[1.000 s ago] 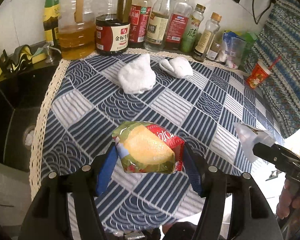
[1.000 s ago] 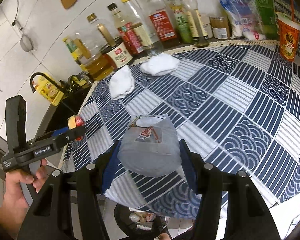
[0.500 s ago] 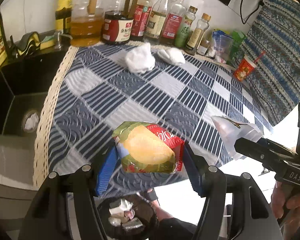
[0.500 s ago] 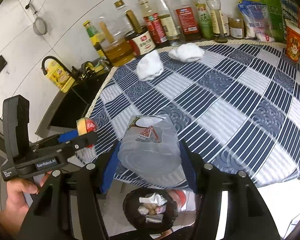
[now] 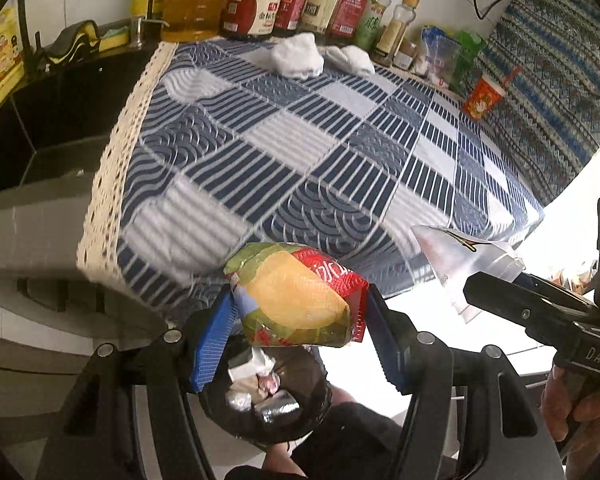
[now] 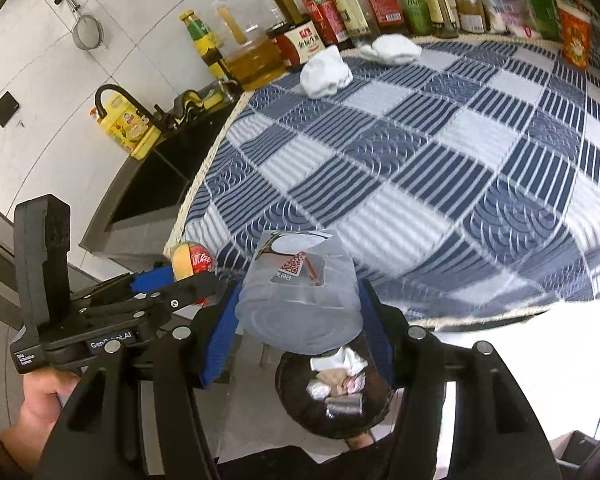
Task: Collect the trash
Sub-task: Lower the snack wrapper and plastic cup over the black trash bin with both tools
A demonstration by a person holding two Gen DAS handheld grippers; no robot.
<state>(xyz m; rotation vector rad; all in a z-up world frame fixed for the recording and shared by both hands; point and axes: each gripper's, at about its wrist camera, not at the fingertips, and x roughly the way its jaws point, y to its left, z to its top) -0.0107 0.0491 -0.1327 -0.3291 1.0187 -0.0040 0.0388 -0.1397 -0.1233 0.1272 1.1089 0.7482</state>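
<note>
Carrying step, nearly over: both loads held out past the near edge of the blue-and-white patterned tablecloth (image 5: 300, 148), above the round black trash bin (image 6: 334, 396) on the floor. Left gripper (image 5: 298, 320) pinching a crumpled red, yellow and green snack wrapper (image 5: 296, 294) between its blue pads; right gripper (image 6: 298, 320) clamped on a squashed clear plastic cup (image 6: 298, 292) with a printed label and QR sticker.

Next, by the look of it — centring each load over the bin mouth, then spreading the fingers to drop. Bin already holding white paper and foil scraps, so room enough, though the wrapper hangs toward the bin's rim in the left view and could miss.

Wrapper puffy, light, glossy; cup thin-walled, dented, translucent — likely to spring back on release.

Two white crumpled tissue wads (image 6: 326, 72) lying far back near the bottles, uncollected.
</note>
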